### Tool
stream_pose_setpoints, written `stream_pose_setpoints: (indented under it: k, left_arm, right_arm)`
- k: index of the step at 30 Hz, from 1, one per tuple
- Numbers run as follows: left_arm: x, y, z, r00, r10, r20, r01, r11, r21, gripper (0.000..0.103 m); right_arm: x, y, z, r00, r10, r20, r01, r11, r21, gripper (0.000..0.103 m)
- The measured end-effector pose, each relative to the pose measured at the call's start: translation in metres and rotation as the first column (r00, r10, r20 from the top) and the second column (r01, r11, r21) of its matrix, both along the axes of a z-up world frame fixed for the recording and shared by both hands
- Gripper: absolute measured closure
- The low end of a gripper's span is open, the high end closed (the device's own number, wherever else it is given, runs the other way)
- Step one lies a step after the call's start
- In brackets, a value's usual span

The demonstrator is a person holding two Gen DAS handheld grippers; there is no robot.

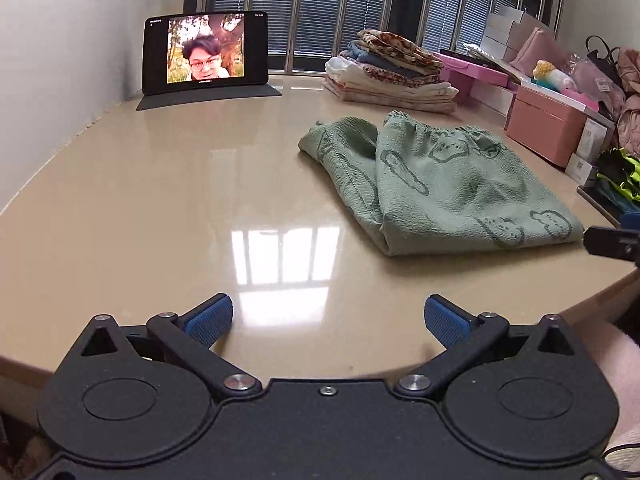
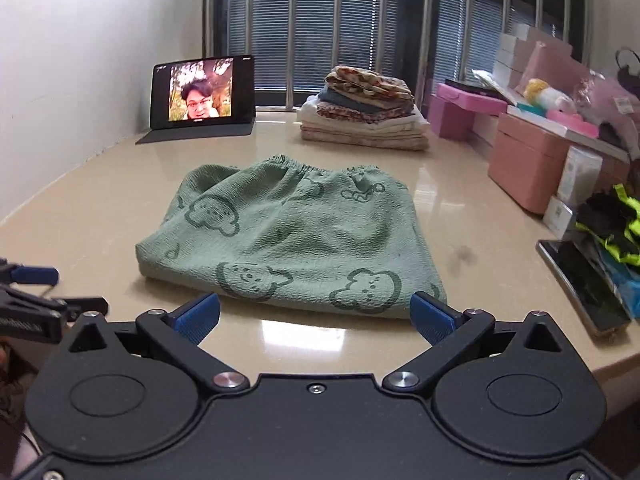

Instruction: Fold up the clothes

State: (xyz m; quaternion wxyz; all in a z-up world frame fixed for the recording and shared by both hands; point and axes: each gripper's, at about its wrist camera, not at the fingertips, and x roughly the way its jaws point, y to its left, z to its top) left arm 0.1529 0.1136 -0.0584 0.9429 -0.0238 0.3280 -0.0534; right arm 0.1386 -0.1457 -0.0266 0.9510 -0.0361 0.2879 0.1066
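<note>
A green garment (image 2: 288, 236) with a cloud print and an elastic waistband lies folded on the beige table (image 2: 460, 208). Its near edge is just beyond my right gripper (image 2: 316, 318), which is open with nothing between its blue pads. In the left wrist view the same green garment (image 1: 436, 184) lies to the right and ahead. My left gripper (image 1: 328, 322) hovers open over bare table near the front edge, well left of the cloth. The left gripper's tip (image 2: 34, 276) shows at the left edge of the right wrist view.
A stack of folded clothes (image 2: 364, 112) sits at the back by the window bars. A tablet (image 2: 202, 92) stands at the back left. Pink boxes (image 2: 524, 160) and clutter line the right side. A phone (image 2: 580, 284) lies near the right edge.
</note>
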Motion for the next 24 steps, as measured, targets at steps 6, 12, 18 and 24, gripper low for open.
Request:
stream_pose_setpoints:
  k: [6, 12, 18, 24]
  left_arm:
    - [-0.002, -0.014, -0.004, 1.000, 0.026, -0.006, -0.026, 0.996, 0.083, 0.000]
    - [-0.001, -0.020, -0.004, 0.995, 0.101, 0.002, -0.101, 0.992, 0.078, 0.000]
    - [-0.007, -0.031, -0.007, 0.987, 0.158, 0.034, -0.161, 0.983, 0.092, 0.000]
    - [-0.004, -0.039, -0.005, 0.982, 0.189, 0.009, -0.189, 0.977, 0.099, 0.000]
  right_arm:
    - [-0.004, 0.012, 0.001, 0.997, 0.074, 0.026, -0.072, 0.994, -0.077, 0.001]
    - [-0.007, 0.006, 0.000, 0.987, 0.155, 0.041, -0.151, 0.984, -0.093, 0.001]
    - [0.000, -0.017, -0.010, 0.976, 0.216, 0.013, -0.213, 0.971, -0.109, 0.001]
    - [0.014, -0.040, -0.024, 0.981, 0.191, -0.039, -0.192, 0.981, -0.022, 0.001]
